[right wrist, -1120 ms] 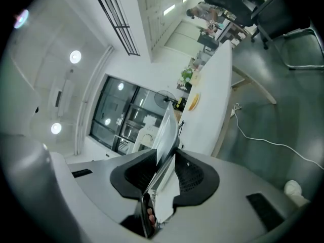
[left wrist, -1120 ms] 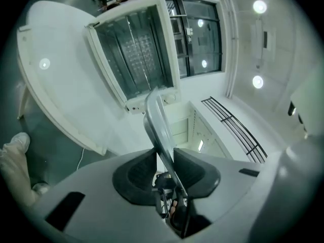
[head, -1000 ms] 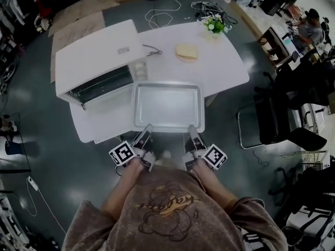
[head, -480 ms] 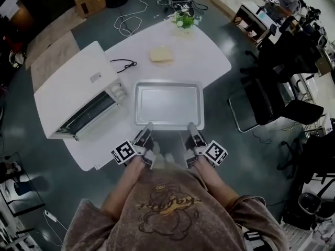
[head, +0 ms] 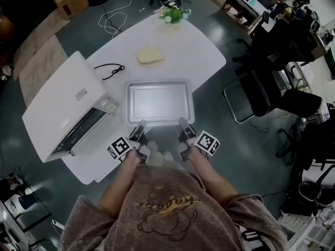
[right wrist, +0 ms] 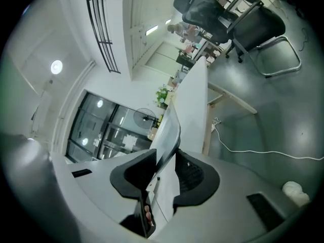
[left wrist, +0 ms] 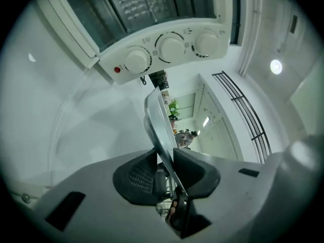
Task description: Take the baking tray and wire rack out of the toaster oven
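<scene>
We hold the baking tray (head: 157, 101) out in front of us with both claws, over the near part of the white table (head: 201, 54). The tray is level and open side up, with nothing in it. Its long axis runs left to right, and one long rim faces us. The left gripper (head: 139, 127) is clamped on that near rim towards the tray's left corner. The left gripper view shows the thin metal edge pinched between the two dark pads. The right gripper (head: 182, 124) is clamped on the same rim towards the right corner, and its own view shows the edge squeezed between its pads in the same way. We cannot tell whether the tray's underside touches the table.

The toaster oven (head: 63, 101) stands just left of the tray, turned at a slant. Its three control knobs (left wrist: 171, 47) are at the end nearest the tray's far left corner. Farther out on the table are a black cable (head: 107, 69) and a slice of bread (head: 149, 55), and a small potted plant (head: 172, 14) stands at the far edge. A black office chair (head: 272, 95) stands off to the right.
</scene>
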Motion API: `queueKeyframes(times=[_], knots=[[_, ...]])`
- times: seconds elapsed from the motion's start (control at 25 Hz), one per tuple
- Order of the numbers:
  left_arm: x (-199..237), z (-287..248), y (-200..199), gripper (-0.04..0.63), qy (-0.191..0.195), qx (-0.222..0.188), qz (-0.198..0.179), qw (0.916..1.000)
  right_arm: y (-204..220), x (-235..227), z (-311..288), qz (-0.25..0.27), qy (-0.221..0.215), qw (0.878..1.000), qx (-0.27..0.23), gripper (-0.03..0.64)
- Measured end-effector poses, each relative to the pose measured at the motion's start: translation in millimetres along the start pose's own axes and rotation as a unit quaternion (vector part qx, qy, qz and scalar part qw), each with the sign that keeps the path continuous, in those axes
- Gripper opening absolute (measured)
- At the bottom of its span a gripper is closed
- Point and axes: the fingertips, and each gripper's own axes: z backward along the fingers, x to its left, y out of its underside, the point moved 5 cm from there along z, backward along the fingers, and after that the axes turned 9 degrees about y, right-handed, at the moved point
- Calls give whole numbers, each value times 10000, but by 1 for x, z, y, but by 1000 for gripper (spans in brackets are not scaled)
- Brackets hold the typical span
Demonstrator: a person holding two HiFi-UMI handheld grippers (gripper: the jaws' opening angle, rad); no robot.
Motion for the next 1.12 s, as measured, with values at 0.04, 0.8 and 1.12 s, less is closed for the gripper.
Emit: queueKeyframes(times=[0.04,0.8,1.12], knots=[[4,-3,-2,94,-39,23,7,10000,0,-3,-5,-1,45,10000,46,109],[52,-32,-21,104,-580,229,189,9979,-1,-31,-56,-90,461,9984,309,118],[61,-37,-19,109,-968,774,193,9921,-4,-36,-65,-286,647,9974,124,101]])
